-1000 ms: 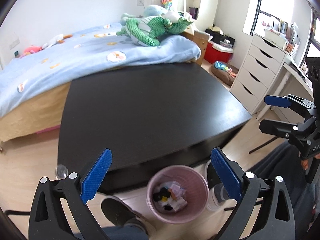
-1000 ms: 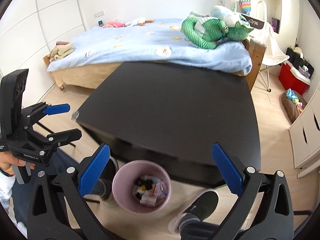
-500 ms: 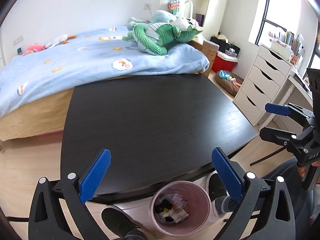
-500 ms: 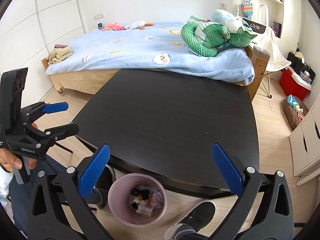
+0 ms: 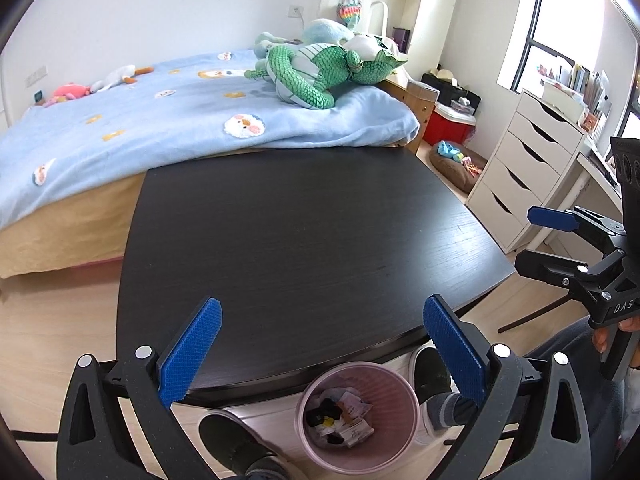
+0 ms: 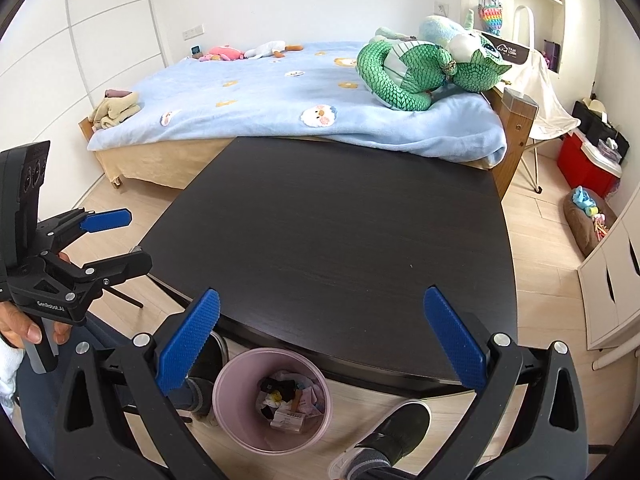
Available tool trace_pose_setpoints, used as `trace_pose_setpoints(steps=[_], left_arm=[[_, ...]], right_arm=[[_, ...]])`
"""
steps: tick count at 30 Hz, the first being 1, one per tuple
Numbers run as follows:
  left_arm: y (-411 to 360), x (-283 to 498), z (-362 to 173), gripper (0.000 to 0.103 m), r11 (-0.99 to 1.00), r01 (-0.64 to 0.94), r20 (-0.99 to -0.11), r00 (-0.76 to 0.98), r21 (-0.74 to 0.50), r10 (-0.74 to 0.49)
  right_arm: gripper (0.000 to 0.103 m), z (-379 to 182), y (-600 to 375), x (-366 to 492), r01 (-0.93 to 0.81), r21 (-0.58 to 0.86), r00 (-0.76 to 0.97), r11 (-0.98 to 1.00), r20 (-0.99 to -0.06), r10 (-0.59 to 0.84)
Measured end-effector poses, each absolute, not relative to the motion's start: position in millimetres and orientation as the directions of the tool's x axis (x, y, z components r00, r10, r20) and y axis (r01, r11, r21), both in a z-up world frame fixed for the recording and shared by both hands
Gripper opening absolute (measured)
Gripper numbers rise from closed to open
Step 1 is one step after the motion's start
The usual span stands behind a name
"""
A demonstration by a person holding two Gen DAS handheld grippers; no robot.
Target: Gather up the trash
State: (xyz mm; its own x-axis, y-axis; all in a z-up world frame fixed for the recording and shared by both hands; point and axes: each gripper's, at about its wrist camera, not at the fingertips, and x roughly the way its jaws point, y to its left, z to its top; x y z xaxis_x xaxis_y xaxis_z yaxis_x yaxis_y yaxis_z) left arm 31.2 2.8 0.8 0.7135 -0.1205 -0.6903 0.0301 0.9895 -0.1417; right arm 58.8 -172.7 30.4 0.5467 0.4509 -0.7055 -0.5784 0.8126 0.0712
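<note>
Trash [image 5: 340, 420] is seen piled in the pink bin [image 5: 312, 446] on the floor just under the near edge of the dark bench [image 5: 312, 240], above which the left gripper [image 5: 322, 354] and right gripper [image 6: 320, 346] have been lifted, jaws spread and empty, so the job looks done.

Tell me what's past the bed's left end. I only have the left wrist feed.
Observer: The right wrist view shows a folded beige cloth bundle on that corner of the bed. I can't tell if it's trash.
Operator: Anything behind the bedpost on the right?
Observer: A white cloth draped over a folding chair beside the post.
Operator: Left claw from outside?
Observer: The left claw is open with nothing in it, beside the table's left corner. A hand grips its handle.
</note>
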Motion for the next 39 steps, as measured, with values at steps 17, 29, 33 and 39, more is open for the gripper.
trace_pose_setpoints(steps=[17,29,33,39], left_arm=[[4.9,31.8,1.7,0.097,0.990,0.032,-0.690,0.713,-0.141,-0.121],[4.8,31.7,2.3,0.097,0.990,0.033,-0.690,0.713,-0.140,-0.121],[4.7,31.7,2.3,0.097,0.990,0.033,-0.690,0.713,-0.139,-0.120],[4.6,31.6,2.6,0.097,0.990,0.033,-0.690,0.713,-0.140,-0.121]], right_arm=[[0.100,31.7,-172.9,58.7,-0.579,0.068,0.548,0.813,-0.706,0.450],[0.100,31.5,-173.2,59.1,-0.579,0.068,0.546,0.812,-0.707,0.449],[0.100,31.5,-173.2,59.0,-0.579,0.067,0.546,0.813,-0.708,0.448],[0.100,31.6,-173.2,59.0,-0.579,0.067,0.547,0.812,-0.707,0.448]])
